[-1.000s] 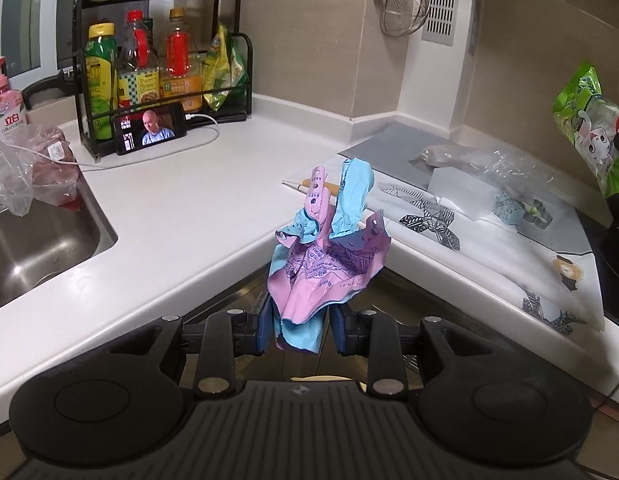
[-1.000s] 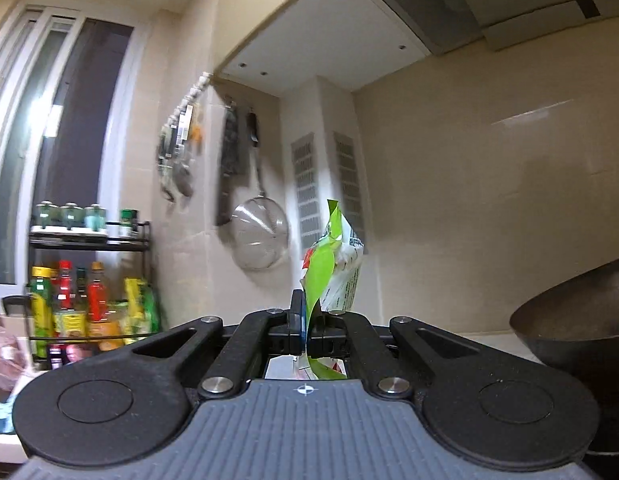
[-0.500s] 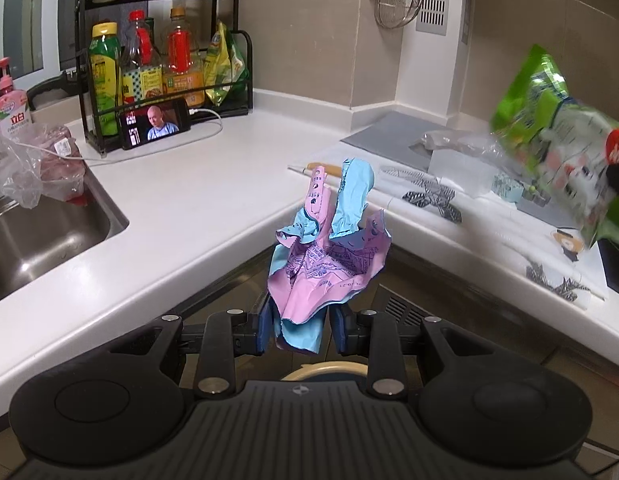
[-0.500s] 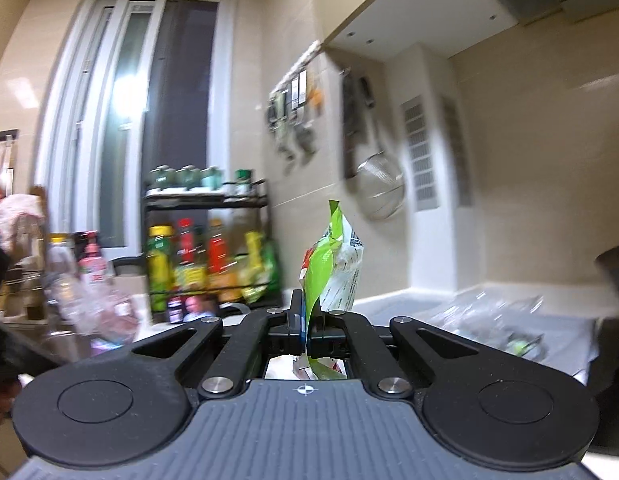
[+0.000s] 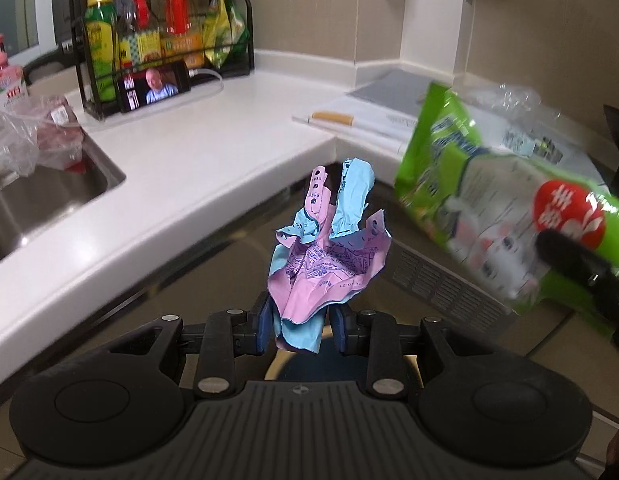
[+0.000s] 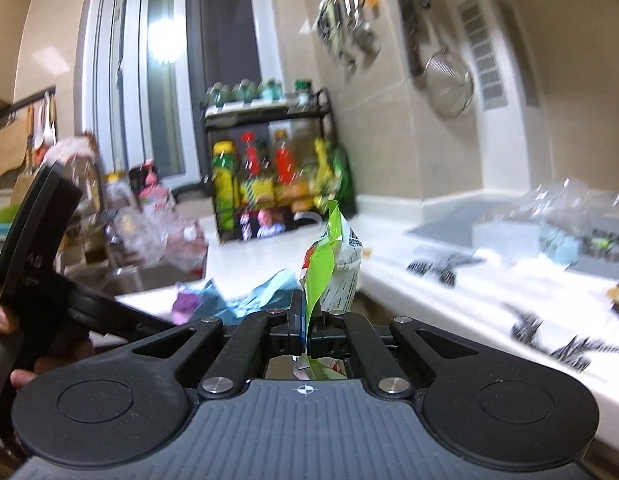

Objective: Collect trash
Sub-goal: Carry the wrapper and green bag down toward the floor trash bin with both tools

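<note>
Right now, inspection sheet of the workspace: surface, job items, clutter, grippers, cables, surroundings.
Surface: white L-shaped countertop, steel sink at its left end.
Job's things: crumpled pink and blue paper and green snack bag, both held off the counter.
Clutter: plastic bags at the sink, clear plastic wrap, papers, phone playing video.
Grippers: left gripper shut on the paper; right gripper shut on the snack bag.
Cables: white charging cable runs from the phone.
Surroundings: bottle rack, strainer hanging on the tiled wall, window.
</note>
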The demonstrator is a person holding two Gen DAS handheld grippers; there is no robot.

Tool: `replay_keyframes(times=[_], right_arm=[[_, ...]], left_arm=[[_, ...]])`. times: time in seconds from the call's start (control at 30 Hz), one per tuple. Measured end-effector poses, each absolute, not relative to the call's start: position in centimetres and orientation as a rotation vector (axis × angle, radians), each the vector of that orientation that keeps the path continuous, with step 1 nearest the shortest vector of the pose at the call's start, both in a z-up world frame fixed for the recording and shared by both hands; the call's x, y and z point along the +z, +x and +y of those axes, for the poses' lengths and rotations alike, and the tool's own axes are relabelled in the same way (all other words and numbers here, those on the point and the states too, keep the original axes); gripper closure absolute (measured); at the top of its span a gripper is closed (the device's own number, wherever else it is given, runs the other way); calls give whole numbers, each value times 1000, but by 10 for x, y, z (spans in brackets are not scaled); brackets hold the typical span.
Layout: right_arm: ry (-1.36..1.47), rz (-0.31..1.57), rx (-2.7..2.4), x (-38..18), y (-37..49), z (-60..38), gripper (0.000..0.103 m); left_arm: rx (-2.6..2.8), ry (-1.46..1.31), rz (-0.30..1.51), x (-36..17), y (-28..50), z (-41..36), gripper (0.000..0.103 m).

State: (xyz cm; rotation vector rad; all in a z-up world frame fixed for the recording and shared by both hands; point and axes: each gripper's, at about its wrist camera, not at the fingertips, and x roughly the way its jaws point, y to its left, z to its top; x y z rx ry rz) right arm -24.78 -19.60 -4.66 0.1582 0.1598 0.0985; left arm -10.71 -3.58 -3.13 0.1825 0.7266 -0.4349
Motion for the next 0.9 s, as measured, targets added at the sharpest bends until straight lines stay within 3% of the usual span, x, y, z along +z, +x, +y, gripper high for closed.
replay_keyframes(times=[0.9], right_arm=[[129, 489, 94, -100, -209, -185, 103]], left_arm=[[-424, 269, 962, -104, -88, -56, 70]])
